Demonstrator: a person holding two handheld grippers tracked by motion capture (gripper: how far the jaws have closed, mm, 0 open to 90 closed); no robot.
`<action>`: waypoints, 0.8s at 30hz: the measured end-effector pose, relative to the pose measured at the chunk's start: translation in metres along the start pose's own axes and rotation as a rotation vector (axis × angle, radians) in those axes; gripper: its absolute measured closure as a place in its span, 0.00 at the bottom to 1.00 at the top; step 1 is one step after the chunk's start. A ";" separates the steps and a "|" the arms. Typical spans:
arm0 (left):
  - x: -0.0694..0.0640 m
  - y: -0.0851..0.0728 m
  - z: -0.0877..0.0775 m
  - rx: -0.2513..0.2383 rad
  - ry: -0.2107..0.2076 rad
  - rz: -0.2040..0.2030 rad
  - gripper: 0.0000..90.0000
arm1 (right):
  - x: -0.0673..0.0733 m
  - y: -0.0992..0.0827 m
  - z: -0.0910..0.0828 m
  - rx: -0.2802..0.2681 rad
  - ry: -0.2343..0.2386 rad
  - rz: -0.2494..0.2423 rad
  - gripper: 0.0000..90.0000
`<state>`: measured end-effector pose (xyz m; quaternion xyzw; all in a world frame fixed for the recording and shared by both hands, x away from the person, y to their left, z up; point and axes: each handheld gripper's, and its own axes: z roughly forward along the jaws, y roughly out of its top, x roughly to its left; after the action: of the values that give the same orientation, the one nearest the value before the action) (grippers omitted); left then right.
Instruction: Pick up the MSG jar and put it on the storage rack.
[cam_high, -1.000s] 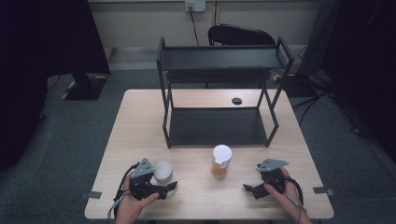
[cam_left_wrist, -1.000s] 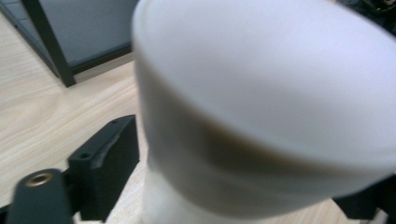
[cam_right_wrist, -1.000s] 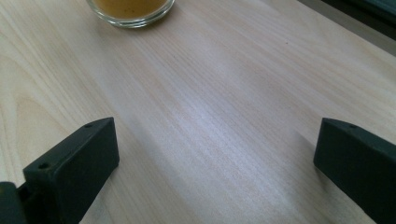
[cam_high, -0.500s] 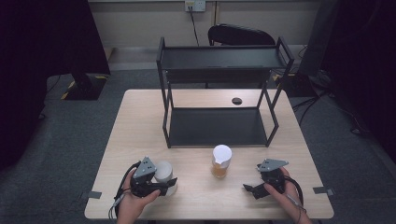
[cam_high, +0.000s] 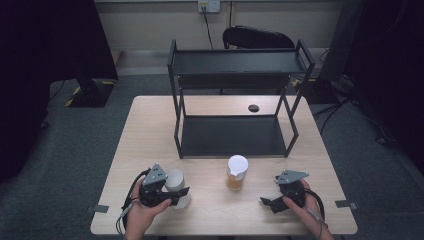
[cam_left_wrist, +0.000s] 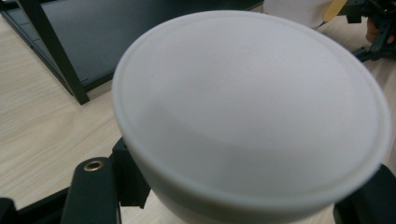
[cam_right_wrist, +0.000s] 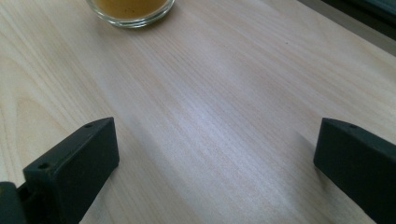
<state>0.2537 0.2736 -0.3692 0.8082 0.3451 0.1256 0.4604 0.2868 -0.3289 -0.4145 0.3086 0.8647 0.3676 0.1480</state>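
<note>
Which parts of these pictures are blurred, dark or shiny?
Left gripper view: the white cup sits so close that it is soft and out of focus, while the table grain stays sharp. Right gripper view: a pale sheen lies across the wood between the right claw jaws. High view: the room around the table is very dark; the rack is dim.

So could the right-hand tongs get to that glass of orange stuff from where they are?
Probably yes. The right tongs rest on the table with jaws wide open and nothing between them, and bare wood lies between them and the glass. The left tongs, clamped on the white cup, sit on the far side.
</note>
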 end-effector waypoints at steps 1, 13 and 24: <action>0.001 0.002 0.000 0.000 -0.003 -0.004 0.38 | 0.000 0.000 0.000 0.000 0.000 0.000 0.00; 0.005 0.033 0.009 0.012 -0.029 0.008 0.39 | 0.000 0.000 0.000 0.000 0.000 0.000 0.00; 0.006 0.067 0.017 0.006 -0.048 0.035 0.39 | 0.000 0.000 0.000 0.000 0.000 0.000 0.00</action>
<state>0.2967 0.2438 -0.3241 0.8182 0.3204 0.1133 0.4637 0.2868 -0.3289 -0.4145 0.3086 0.8647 0.3675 0.1481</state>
